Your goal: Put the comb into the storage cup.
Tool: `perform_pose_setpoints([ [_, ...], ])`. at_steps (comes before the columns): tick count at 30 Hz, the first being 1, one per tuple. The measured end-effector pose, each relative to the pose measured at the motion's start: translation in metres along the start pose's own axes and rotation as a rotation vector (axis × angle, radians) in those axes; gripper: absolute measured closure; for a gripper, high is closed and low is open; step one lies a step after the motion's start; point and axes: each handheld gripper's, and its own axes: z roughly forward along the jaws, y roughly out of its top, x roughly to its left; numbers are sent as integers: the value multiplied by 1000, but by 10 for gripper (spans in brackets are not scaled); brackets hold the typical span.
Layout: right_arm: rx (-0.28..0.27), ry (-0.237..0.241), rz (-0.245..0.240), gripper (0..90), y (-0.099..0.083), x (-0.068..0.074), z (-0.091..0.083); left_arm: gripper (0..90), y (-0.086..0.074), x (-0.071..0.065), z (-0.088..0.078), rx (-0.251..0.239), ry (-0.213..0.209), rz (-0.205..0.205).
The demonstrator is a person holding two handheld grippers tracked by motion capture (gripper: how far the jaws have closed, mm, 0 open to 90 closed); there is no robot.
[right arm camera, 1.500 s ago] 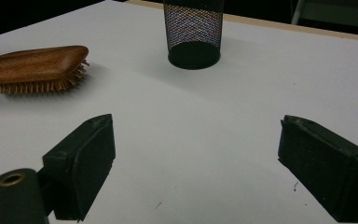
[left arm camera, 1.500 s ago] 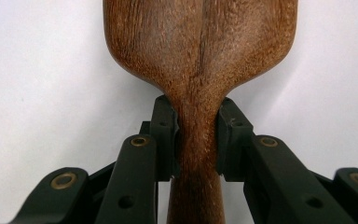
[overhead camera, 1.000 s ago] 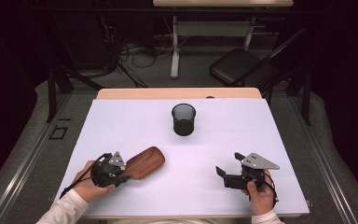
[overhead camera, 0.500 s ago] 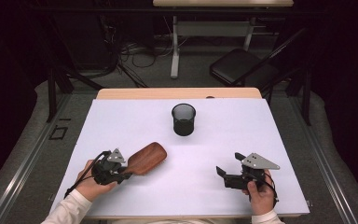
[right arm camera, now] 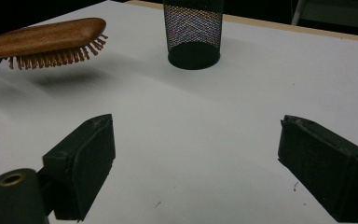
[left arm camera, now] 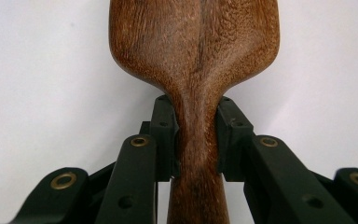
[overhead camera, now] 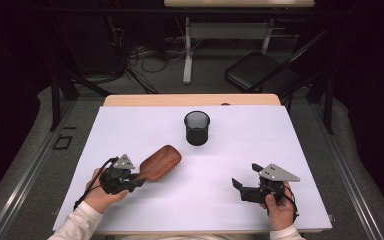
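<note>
A brown wooden hairbrush point(overhead camera: 159, 162) hangs a little above the white table point(overhead camera: 130, 130) at the front left, bristles down. My left gripper point(overhead camera: 132, 181) is shut on its narrow handle point(left arm camera: 196, 144), one pad on each side of the neck. In the right gripper view the hairbrush point(right arm camera: 46, 39) floats clear of the table with its shadow below it. A black mesh cup point(overhead camera: 197, 128) stands upright at the table's middle back, and the same mesh cup point(right arm camera: 193, 30) rises beyond my right jaws. My right gripper point(overhead camera: 244, 179) rests at the front right, open, with nothing between its jaws point(right arm camera: 196, 172).
A wooden strip point(overhead camera: 190, 100) edges the table's far side. Beyond it stand a folding chair point(overhead camera: 260, 75), a desk leg point(overhead camera: 187, 55) and floor cables point(overhead camera: 140, 55). White table surface point(right arm camera: 242, 107) lies between my right gripper and the cup.
The hairbrush head has lifted and shifted slightly toward the back right with my left gripper. My right gripper has stayed where it was.
</note>
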Motion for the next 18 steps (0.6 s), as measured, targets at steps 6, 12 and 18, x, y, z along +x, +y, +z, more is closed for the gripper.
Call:
perform_pose_setpoints([
  [6,0,0,0,107,0,0,0,719,9,-3,0,-16,5,-8],
  [12,0,0,-2,107,0,0,0,719,20,-8,2,-30,1,11],
  [18,-2,0,-3,107,0,0,0,719,34,-15,5,-47,-11,26],
])
